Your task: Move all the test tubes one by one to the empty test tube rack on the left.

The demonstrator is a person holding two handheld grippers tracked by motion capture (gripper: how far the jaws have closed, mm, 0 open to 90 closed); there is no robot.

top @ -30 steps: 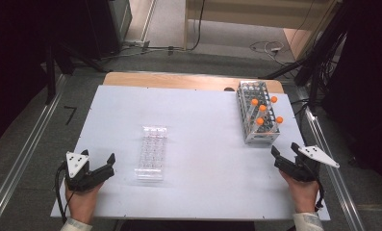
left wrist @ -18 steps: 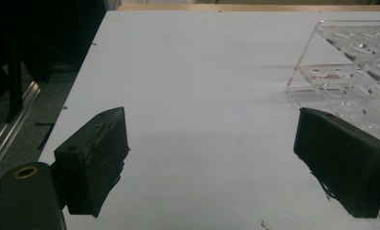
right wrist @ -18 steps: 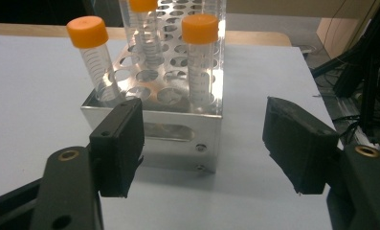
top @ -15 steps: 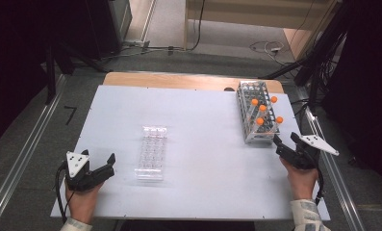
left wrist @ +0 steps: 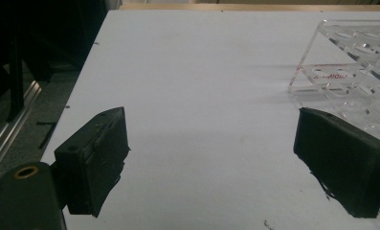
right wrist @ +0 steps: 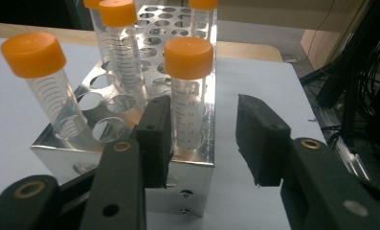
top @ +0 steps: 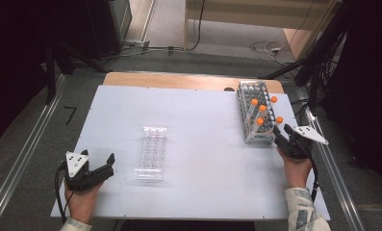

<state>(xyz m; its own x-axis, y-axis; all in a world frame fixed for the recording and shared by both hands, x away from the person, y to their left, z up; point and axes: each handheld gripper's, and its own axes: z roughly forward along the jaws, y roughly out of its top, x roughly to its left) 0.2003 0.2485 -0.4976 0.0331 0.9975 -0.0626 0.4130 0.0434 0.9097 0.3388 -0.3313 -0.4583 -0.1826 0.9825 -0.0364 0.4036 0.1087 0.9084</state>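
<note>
Two racks are seen on the white desk [top: 203,120]. The metal rack [top: 254,115], with orange-capped tubes, is placed at the desk's right edge; the clear rack [top: 151,151] lies near the middle, well left of the metal rack. The right gripper [top: 282,136] is held just beside the metal rack's near corner; its fingers [right wrist: 259,139], half closed, have just been closing beside the nearest tube [right wrist: 188,96], not pressing it. The left gripper [top: 102,168] is held far left of the metal rack, fingers [left wrist: 96,158] wide, holding nothing.
</note>
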